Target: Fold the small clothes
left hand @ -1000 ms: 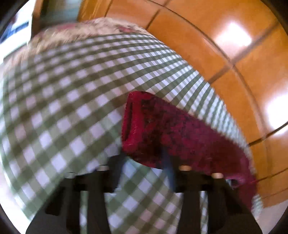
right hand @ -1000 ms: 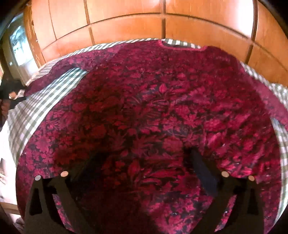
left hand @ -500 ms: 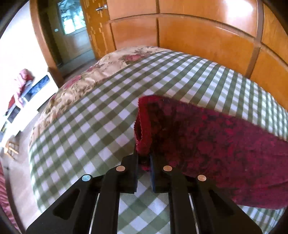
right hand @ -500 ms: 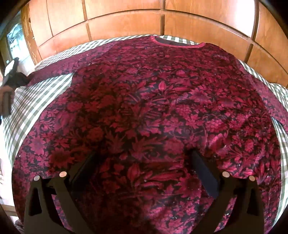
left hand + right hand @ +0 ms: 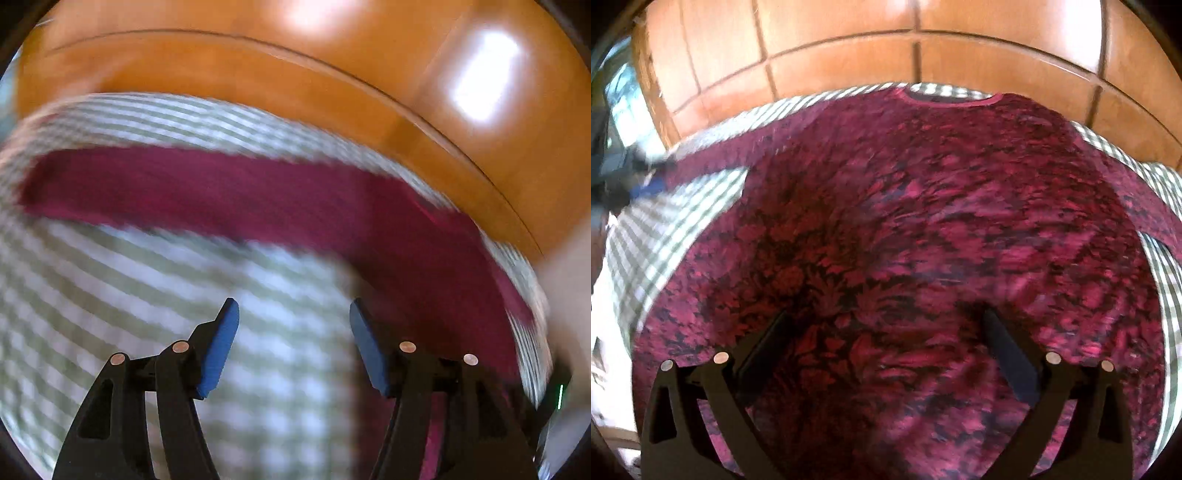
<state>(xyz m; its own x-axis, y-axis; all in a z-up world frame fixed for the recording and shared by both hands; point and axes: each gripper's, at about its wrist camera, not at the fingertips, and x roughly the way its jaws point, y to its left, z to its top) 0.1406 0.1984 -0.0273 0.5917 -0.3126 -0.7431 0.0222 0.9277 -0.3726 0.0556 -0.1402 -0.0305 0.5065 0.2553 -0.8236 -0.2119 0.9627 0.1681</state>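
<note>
A green-checked bedcover lay before orange wood panelling. The red floral shirt was spread flat on it, neckline toward the panels. The right gripper hung over its lower half, jaws wide, empty. The left gripper (jaws apart too) gripped nothing, the sleeve lying beyond its tips. Motion blur smeared that view.

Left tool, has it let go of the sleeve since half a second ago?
Yes. The left tool is now open and off the sleeve, which lies farther away across the checked cloth.
</note>
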